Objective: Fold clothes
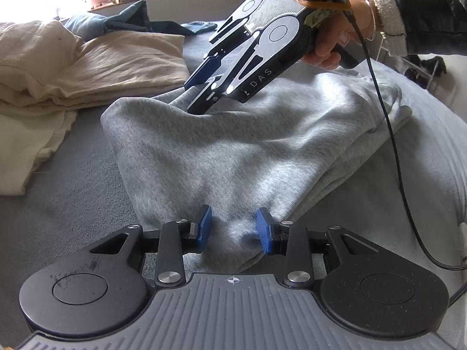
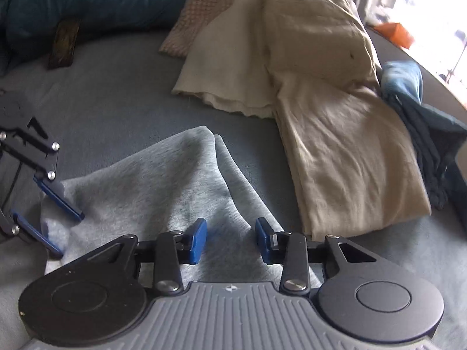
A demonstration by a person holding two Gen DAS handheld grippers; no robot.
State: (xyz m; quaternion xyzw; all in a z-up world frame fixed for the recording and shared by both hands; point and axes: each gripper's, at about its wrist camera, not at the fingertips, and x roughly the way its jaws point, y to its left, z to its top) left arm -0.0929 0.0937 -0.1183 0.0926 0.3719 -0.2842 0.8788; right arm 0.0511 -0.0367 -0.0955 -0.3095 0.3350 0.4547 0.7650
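While the grey sweatshirt (image 1: pixel 233 145) lies folded over itself across the middle of the left wrist view, it rests on a blue-grey bed sheet (image 1: pixel 58 218) that fills the lower left of the frame. The left claw (image 1: pixel 233 232) sits at the bottom centre of that view, its blue pads (image 1: pixel 204 227) standing apart with a ridge of grey fabric running up between them; the pads do not visibly press on the cloth, so the jaws read as open. In the upper middle of the same view the right claw (image 1: pixel 201 87) slants down onto the far edge of the sweatshirt, held by a hand (image 1: pixel 335 35) in a dark sleeve with a fleecy cuff (image 1: pixel 385 8), and a black cable (image 1: pixel 388 134) trails down the right side.

From the right wrist view, the right claw (image 2: pixel 230 239) is at the bottom centre with its pads parted over a grey fold, gripping nothing. The sweatshirt (image 2: pixel 151 180) spreads across the lower left there, and the left claw (image 2: pixel 52 224) shows at the left edge, its thin blue fingers against the cloth. A beige garment (image 2: pixel 335 116) lies in the upper right beside a cream cloth (image 2: pixel 227 67), with a teal duvet (image 2: pixel 102 0) along the top left and dark blue clothes (image 2: pixel 423 122) at the right edge.
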